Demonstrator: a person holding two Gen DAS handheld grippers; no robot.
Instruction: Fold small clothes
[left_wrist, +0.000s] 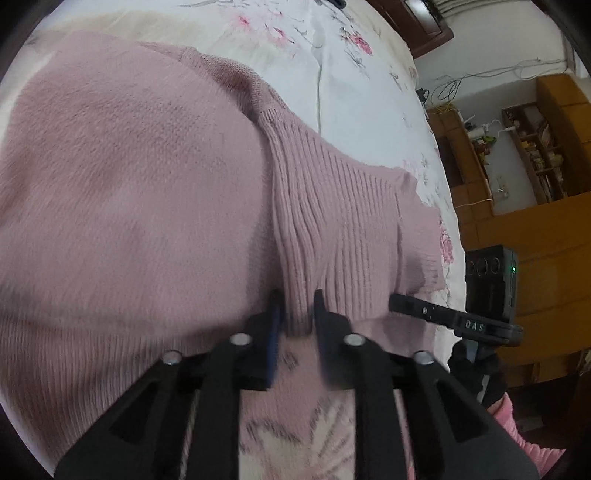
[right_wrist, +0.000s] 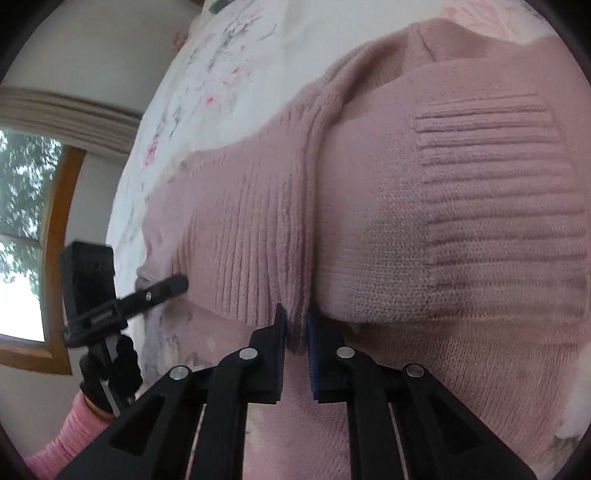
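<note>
Pink sweater (left_wrist: 129, 177) hem between both tools' fingers

We see a dusty-pink knit sweater (left_wrist: 122, 177), its ribbed hem bunched into a ridge pinched between the fingers of our left gripper (left_wrist: 297, 314) and our right gripper (right_wrist: 295, 325). Beyond each grip, the plain-knit body spreads away, partly doubled over itself.

Beyond your jaws lies a white bedsheet printed with pink flowers (left_wrist: 332, 66). Right of the left-hand jaws you see brown wooden shelving crowded with small items (left_wrist: 532, 147) and loose cables along a white wall (left_wrist: 480, 74). Left of the right-hand jaws, a wood-framed window (right_wrist: 33, 240) shows green leaves.
</note>
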